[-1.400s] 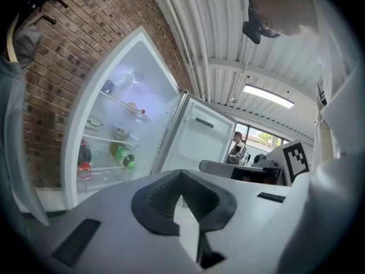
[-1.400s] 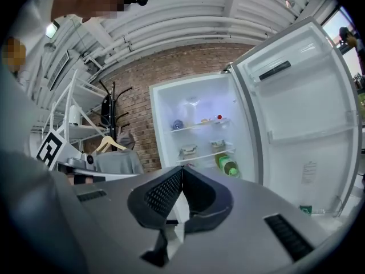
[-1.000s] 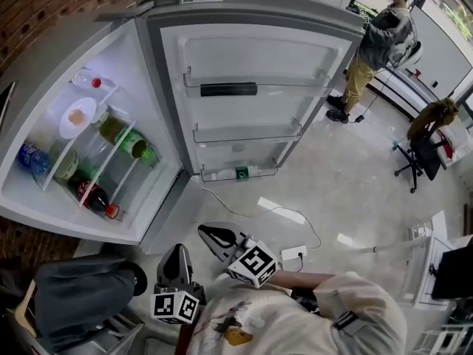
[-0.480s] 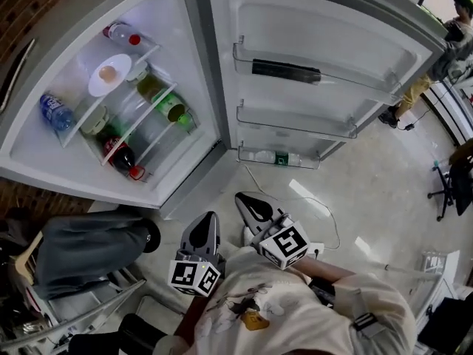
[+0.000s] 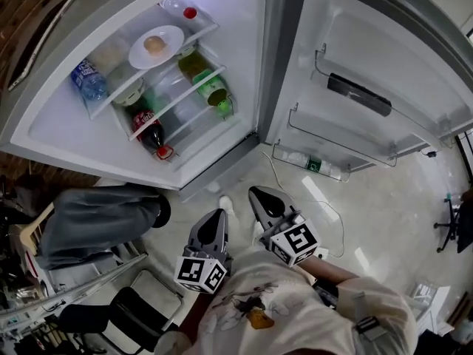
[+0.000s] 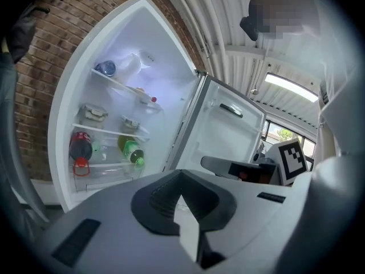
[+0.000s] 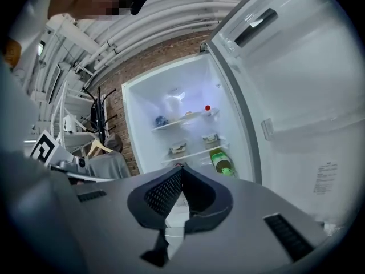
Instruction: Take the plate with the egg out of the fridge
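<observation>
Plate (image 5: 157,46) with egg (image 5: 154,44) sits on the top shelf of the open fridge (image 5: 52,128), between a water bottle (image 5: 89,80) and a red-capped bottle (image 5: 181,6). The egg lies loose near the plate's centre.

Left claw (image 5: 216,214): closed, nothing between the jaws. Right claw (image 5: 259,192): closed, likewise empty. Both are held low by the person's chest, well apart from the shelf and pointed toward the fridge. The reach has not begun.

Risks noted:
- Both claws must open before contact. A closed claw arriving at the rim would push the plate back or sideways into a bottle.
- The rim is thin and shallow. A pinch on one edge only would probably let the far side droop.
- The egg has no restraint. Any tilt or jolt while lifting or clearing the shelf edge could roll it off.
- The two bottles flank the plate closely, so a wide approach may knock one over.
- The shelf is high, which hides the plate's upper face from both gripper views and makes the grip harder to judge.
- A cable (image 5: 275,177) lies on the floor before the fridge, a trip hazard.
</observation>
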A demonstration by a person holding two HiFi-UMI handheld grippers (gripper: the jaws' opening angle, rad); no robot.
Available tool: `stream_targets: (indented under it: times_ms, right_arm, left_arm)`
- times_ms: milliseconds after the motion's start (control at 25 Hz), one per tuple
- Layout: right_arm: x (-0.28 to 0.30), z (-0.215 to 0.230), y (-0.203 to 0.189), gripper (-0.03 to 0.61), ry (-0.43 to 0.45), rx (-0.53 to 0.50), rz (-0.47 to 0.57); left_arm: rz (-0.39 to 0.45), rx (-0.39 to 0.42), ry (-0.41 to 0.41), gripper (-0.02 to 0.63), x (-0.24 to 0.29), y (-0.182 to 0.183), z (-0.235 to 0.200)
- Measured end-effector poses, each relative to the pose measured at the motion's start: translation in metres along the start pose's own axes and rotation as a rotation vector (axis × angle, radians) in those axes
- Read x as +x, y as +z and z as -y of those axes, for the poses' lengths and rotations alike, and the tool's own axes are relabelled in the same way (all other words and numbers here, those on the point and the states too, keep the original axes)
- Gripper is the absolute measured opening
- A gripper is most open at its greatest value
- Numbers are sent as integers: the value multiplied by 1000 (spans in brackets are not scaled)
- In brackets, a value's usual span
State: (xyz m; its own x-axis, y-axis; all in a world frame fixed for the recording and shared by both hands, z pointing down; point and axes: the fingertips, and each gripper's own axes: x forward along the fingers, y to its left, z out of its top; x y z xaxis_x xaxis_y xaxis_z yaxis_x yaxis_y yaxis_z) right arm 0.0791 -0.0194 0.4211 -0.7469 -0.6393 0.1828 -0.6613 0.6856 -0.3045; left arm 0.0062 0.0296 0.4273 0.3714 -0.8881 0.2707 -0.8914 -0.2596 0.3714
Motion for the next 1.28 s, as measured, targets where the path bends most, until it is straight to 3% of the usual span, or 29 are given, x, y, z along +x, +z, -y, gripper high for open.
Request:
stream_targets:
  times_ms: [320,680,920,1080,1280]
  right_arm:
    - [58,15,17,6,-54,-16,-1]
    - [118,15,47,8,-6,-5,31]
    - [152,18,77,8,42,95,91]
    - [174,19,97,8,102,205,141]
    - [196,20,119,8,113,206,176]
  left_arm:
    - [12,43,-102,8,39,36,-29]
    - [9,112,-164,8,64,68,-63]
    - [19,143,-199,8,83,86,-78]
    - [-16,71,-290,8,95,88,-77]
    - [17,193,-318,8,101,107,-76]
